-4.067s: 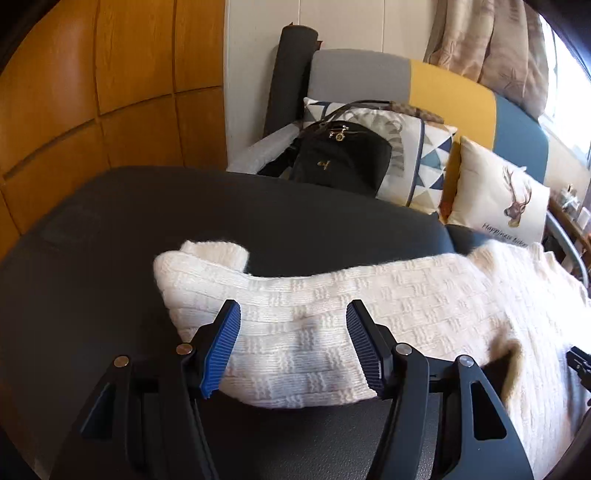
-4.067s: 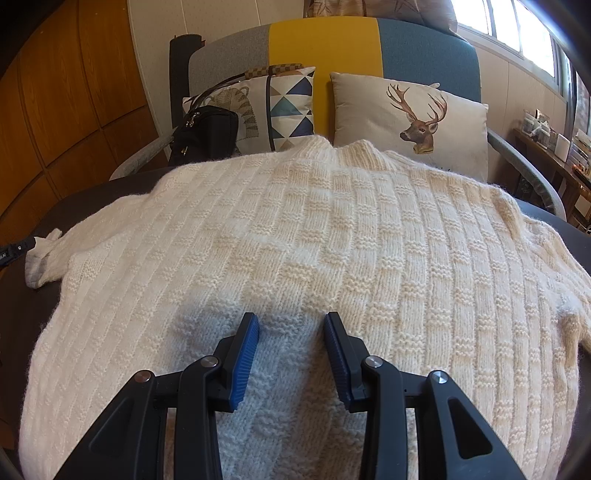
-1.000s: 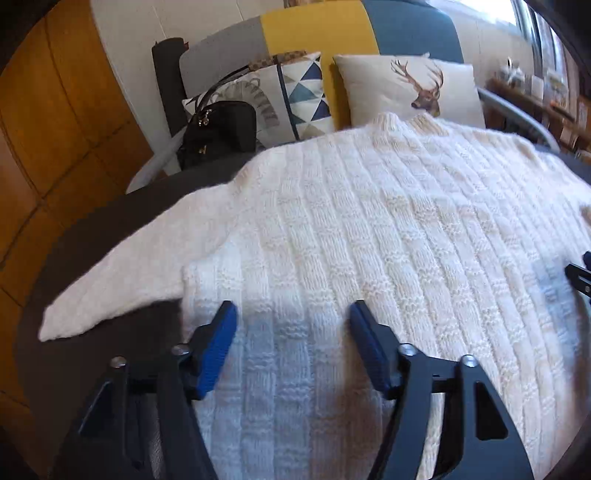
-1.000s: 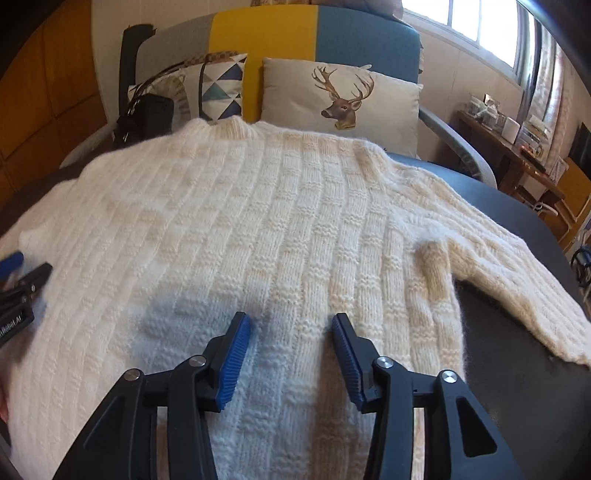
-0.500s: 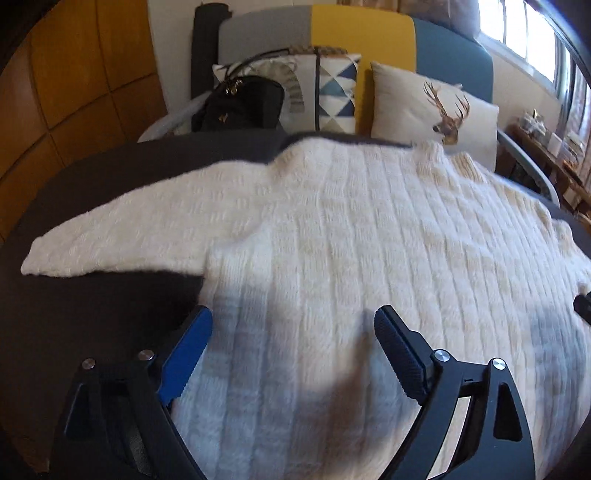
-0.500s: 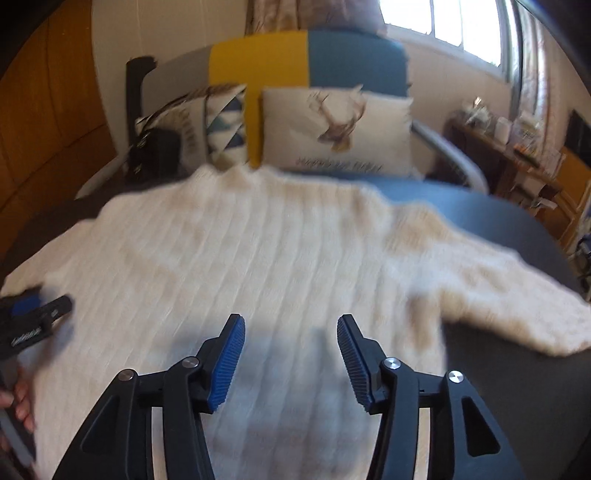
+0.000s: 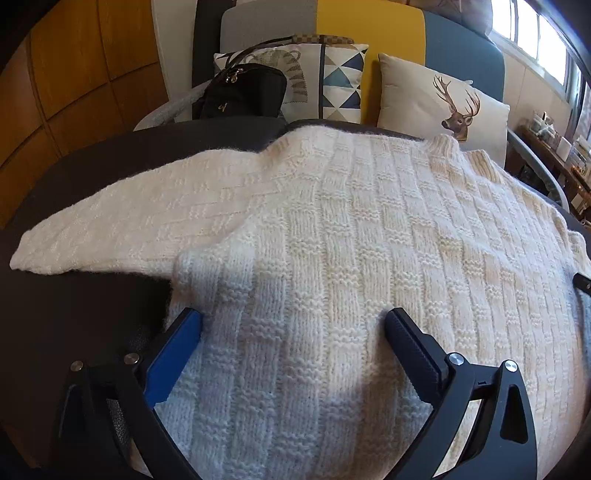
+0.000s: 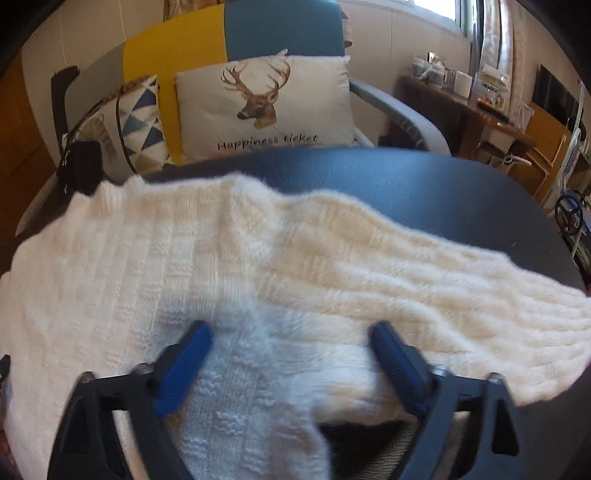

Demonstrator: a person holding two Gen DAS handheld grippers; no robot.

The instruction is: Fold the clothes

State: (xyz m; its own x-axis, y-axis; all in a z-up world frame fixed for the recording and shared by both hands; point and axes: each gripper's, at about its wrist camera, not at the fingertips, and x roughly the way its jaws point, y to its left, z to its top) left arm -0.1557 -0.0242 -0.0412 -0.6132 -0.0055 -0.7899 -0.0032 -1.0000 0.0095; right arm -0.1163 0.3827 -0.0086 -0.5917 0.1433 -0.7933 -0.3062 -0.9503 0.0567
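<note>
A cream knitted sweater (image 7: 369, 229) lies spread flat on the dark table (image 7: 92, 295), its left sleeve (image 7: 122, 229) stretched out to the left. My left gripper (image 7: 295, 328) hovers over the sweater's left side below the armpit, its jaws opening wide. Knit lies under them but the pads do not press it. In the blurred right wrist view, the right sleeve (image 8: 424, 273) runs off to the right. My right gripper (image 8: 290, 336) is above the right armpit of the sweater (image 8: 110, 280), jaws opening, nothing pinched. Its tip shows at the left view's right edge (image 7: 583, 282).
Behind the table stands a sofa (image 7: 369, 22) with a deer cushion (image 8: 262, 103), a triangle-patterned cushion (image 7: 332, 81) and a black handbag (image 7: 243, 92). Wooden wall panels (image 7: 74, 74) are at the left. A cluttered wooden side table (image 8: 461, 107) is at the right. Bare dark tabletop (image 8: 424, 184) lies beyond the sleeve.
Both pairs of jaws have spread wider. The left gripper has shifted left to the sweater's left side. The right gripper has swung right, from the body to the right armpit and sleeve.
</note>
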